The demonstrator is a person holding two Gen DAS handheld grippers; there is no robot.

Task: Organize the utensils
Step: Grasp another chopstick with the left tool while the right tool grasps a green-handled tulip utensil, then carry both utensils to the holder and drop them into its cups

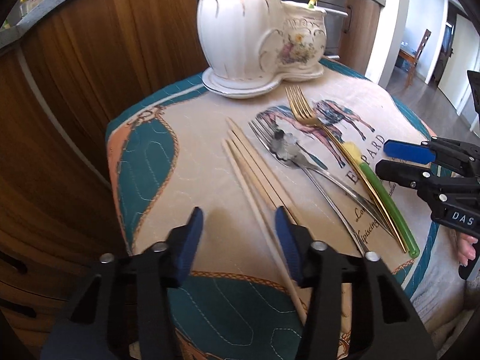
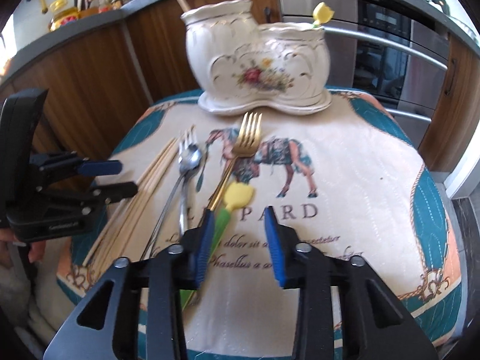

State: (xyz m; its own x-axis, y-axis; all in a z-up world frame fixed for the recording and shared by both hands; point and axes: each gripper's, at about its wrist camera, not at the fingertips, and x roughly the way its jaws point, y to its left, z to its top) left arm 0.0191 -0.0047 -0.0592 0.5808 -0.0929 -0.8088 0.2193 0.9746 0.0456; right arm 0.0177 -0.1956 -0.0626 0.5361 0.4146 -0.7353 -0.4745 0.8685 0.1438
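Pickup step: left gripper (image 1: 238, 234) unclenched, empty beside chopsticks (image 1: 255, 168); right gripper (image 2: 240, 237) unclenched, empty beside tulip pick (image 2: 231, 207); next, straddle and clamp.

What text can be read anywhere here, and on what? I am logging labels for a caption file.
"DAS": white letters on the black body of the right gripper.
"PARD": large letters on the printed cloth, under the horse; the word's start is hidden.
"dolor sit": in the cursive line below it on the cloth; the other cursive words are partly covered or blurred.
Counter jar labels: too small.
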